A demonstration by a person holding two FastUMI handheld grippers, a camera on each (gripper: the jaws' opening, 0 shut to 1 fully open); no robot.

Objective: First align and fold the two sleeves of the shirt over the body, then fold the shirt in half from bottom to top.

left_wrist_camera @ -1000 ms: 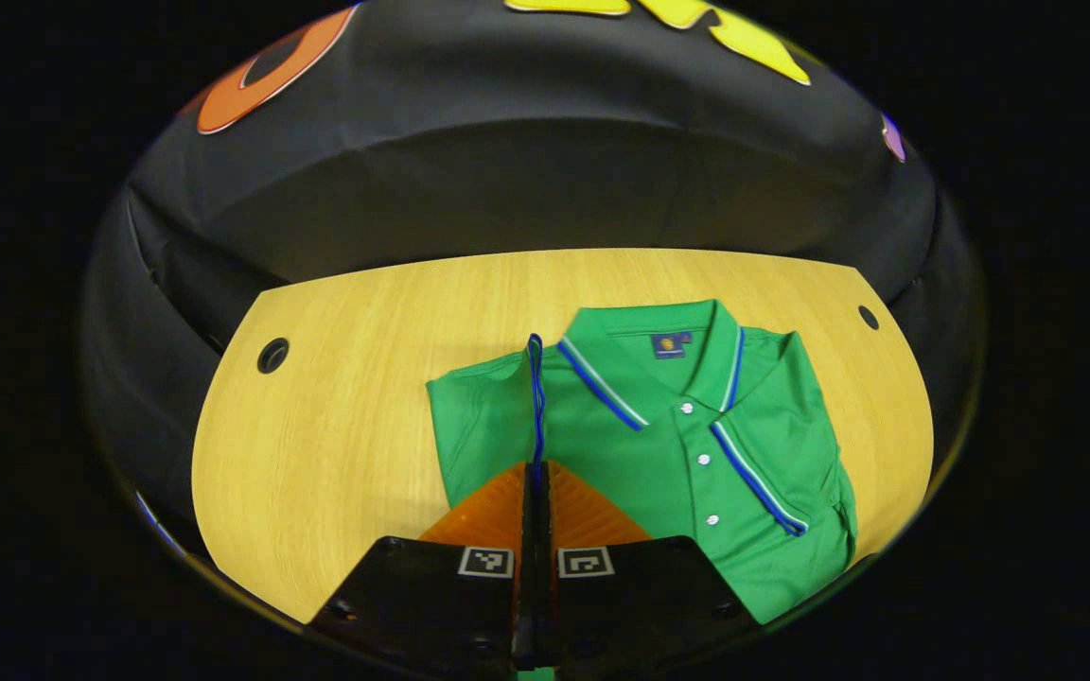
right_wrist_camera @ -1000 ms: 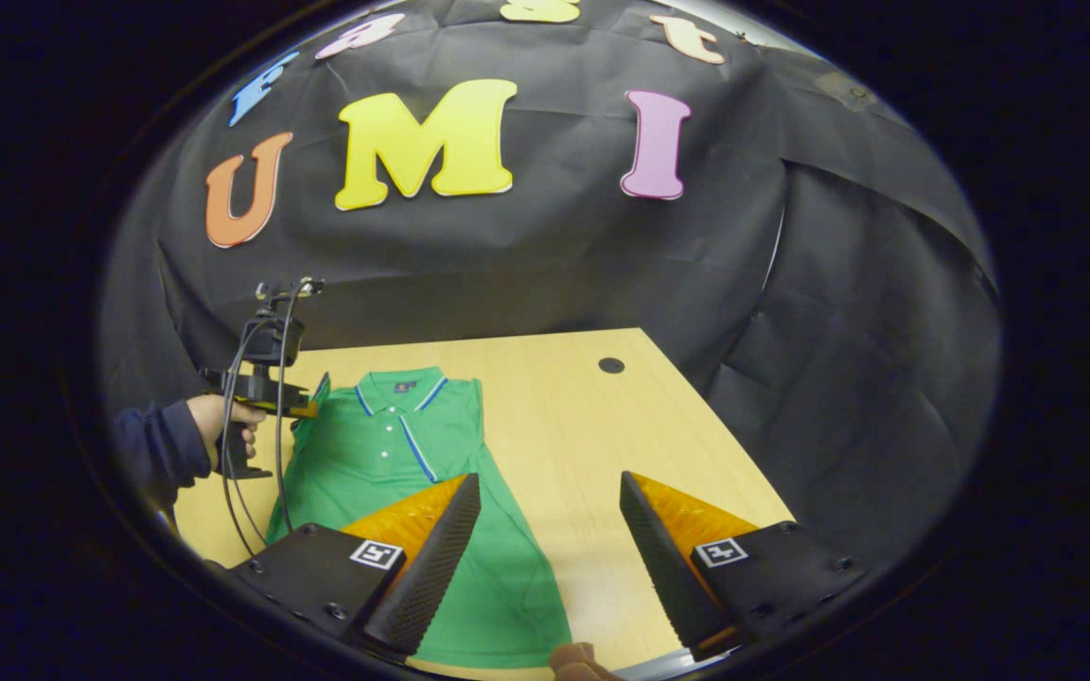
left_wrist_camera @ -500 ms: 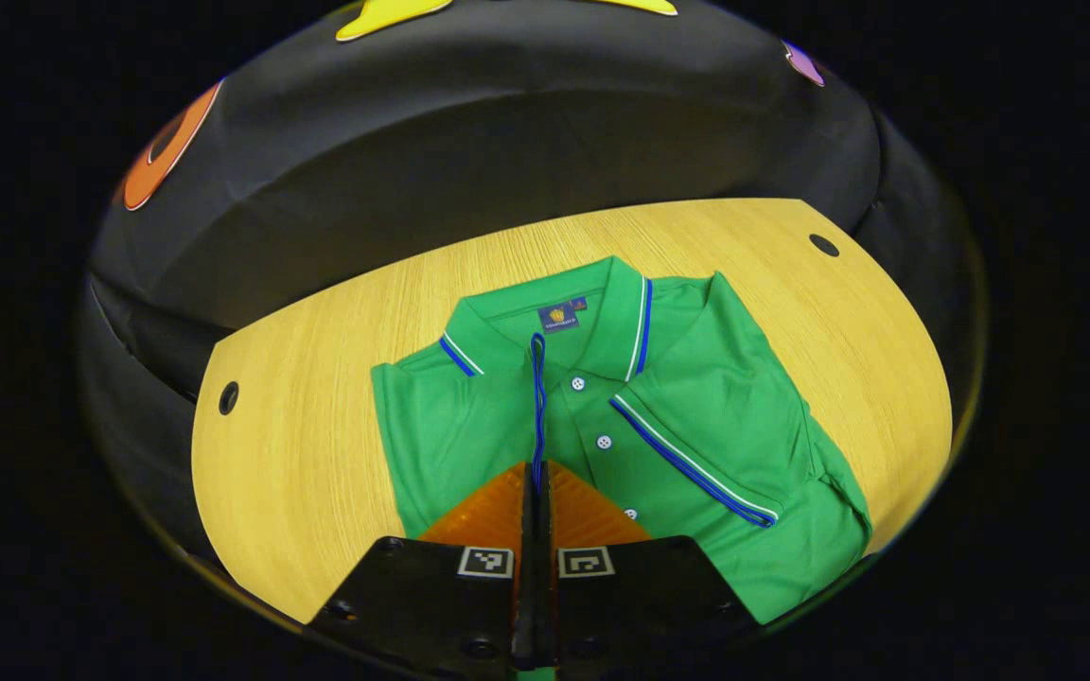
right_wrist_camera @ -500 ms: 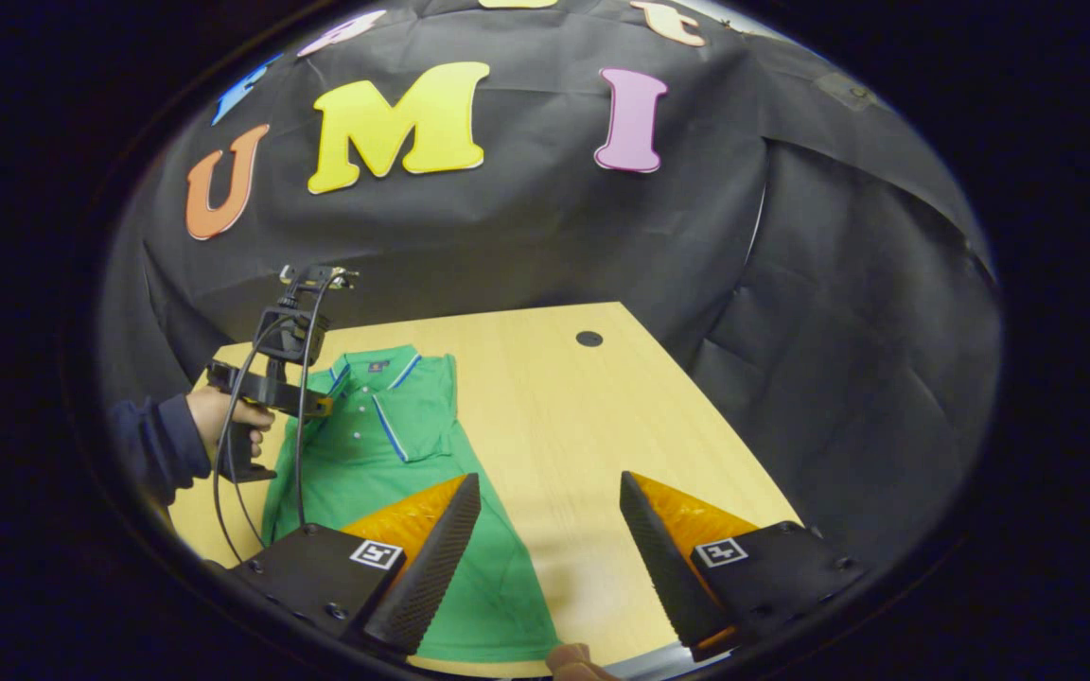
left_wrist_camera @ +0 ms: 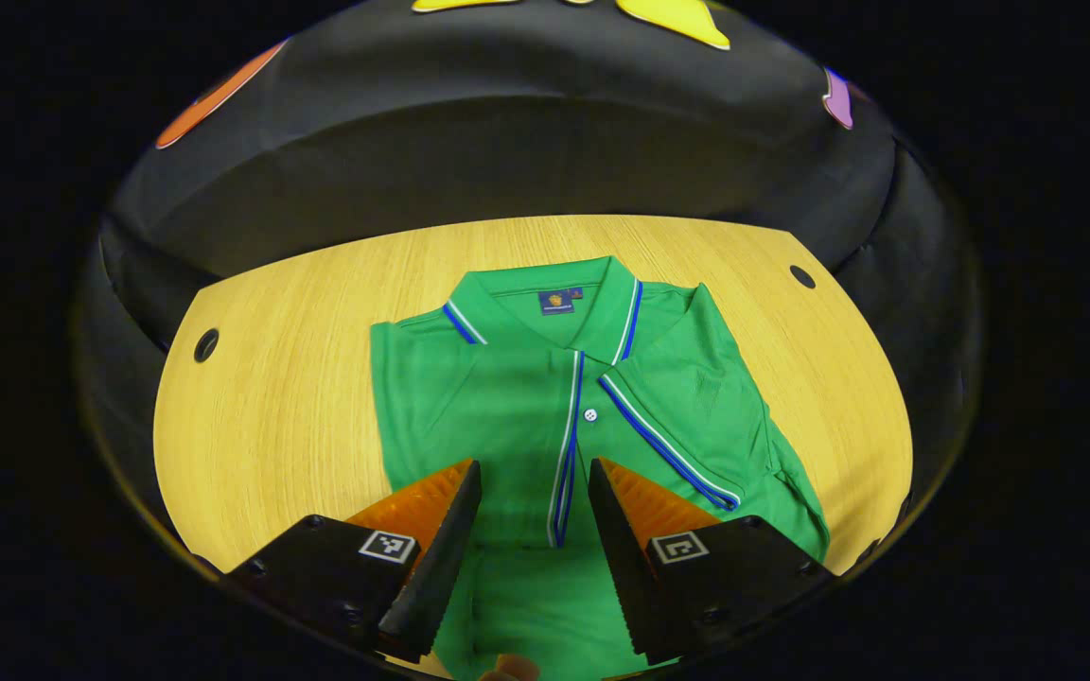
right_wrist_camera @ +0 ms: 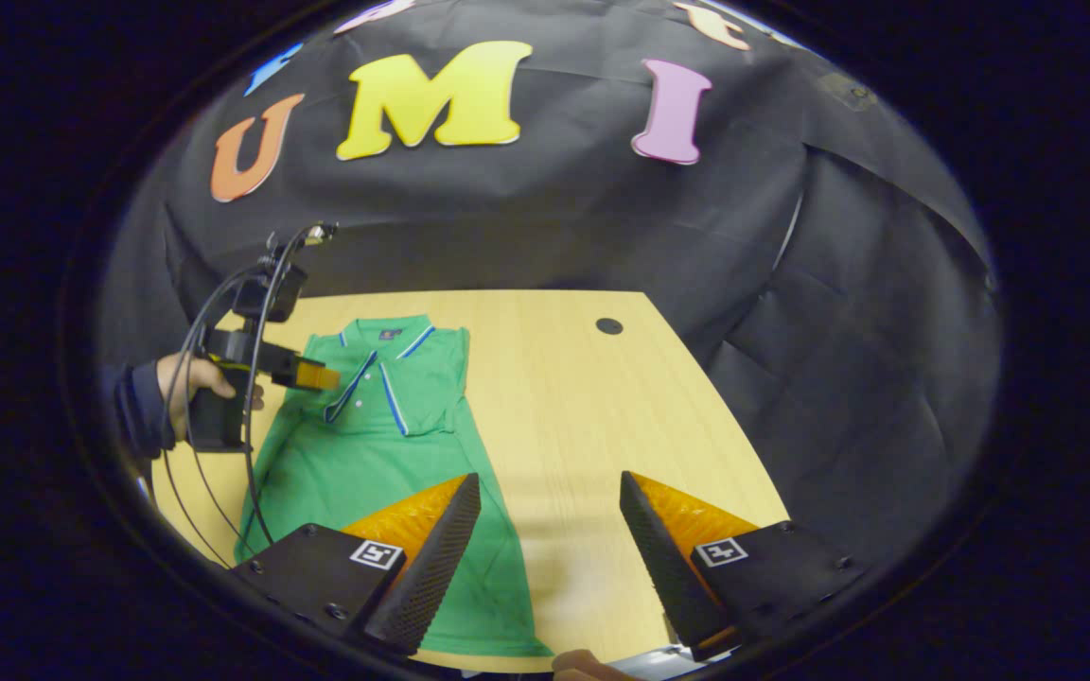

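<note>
I read the left gripper [left_wrist_camera: 526,530] as hanging just above the shirt [left_wrist_camera: 507,416] with its jaws apart and nothing between them; the striped cuff of the left sleeve [left_wrist_camera: 564,445] lies flat on the chest right under the gap, so I judge that sleeve is laid where it belongs. In the right gripper view the hand [right_wrist_camera: 187,376] holds that tool over the shirt's left shoulder. The shirt lies face up on the wooden table [left_wrist_camera: 261,397], collar [left_wrist_camera: 545,307] toward the far wall, buttons showing, green with blue-and-white trim. The other sleeve [left_wrist_camera: 696,416] is folded in too, its cuff running slantwise across the chest, so the two cuffs nearly meet near the placket. My right gripper [right_wrist_camera: 550,539] waits open and empty, low over the table by the shirt's right edge, near the hem [right_wrist_camera: 469,634], a sensible spot for the bottom-to-top fold.
</note>
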